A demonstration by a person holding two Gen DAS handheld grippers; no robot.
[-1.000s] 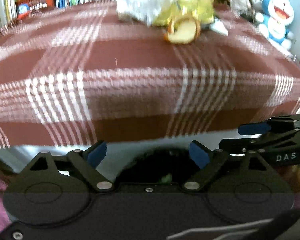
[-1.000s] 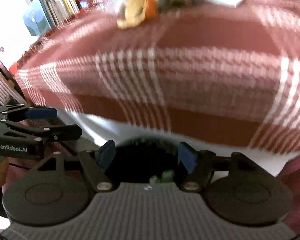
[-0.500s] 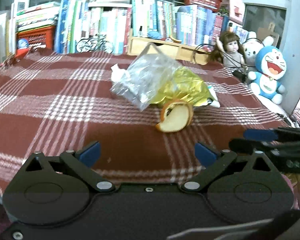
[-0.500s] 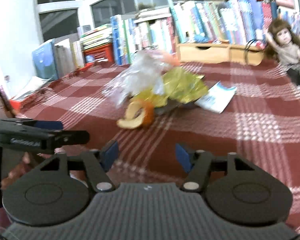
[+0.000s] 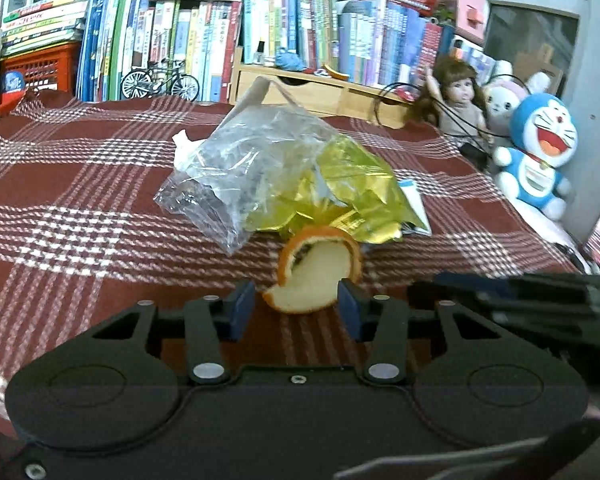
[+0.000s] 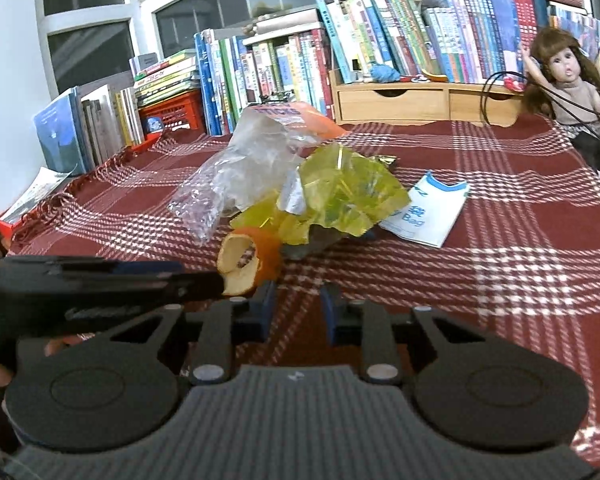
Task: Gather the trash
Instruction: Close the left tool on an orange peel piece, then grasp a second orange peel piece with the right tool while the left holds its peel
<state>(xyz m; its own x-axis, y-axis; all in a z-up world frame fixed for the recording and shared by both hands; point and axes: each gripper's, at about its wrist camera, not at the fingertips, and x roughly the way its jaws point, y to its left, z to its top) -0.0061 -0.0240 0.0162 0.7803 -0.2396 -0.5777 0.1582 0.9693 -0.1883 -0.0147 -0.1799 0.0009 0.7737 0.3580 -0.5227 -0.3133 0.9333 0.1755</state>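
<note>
Open checked cloth (image 6: 520, 248) is left on the right side of the table, and more (image 5: 60, 208) on the left. The middle is taken by a trash heap: an orange peel (image 5: 316, 276) nearest, a clear plastic bag (image 5: 244, 160) and yellow foil (image 5: 352, 196) behind it, a white-blue packet (image 6: 424, 212) to the right. The far edge is walled by books (image 6: 284, 64) and a wooden drawer box (image 6: 404, 100); the far right corner is blocked by a doll (image 5: 460, 100) and plush toys (image 5: 536, 148).

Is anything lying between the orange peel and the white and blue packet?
Yes. In the right wrist view, the crumpled yellow wrapper lies between the orange peel and the white and blue packet, all on the checked cloth.
</note>
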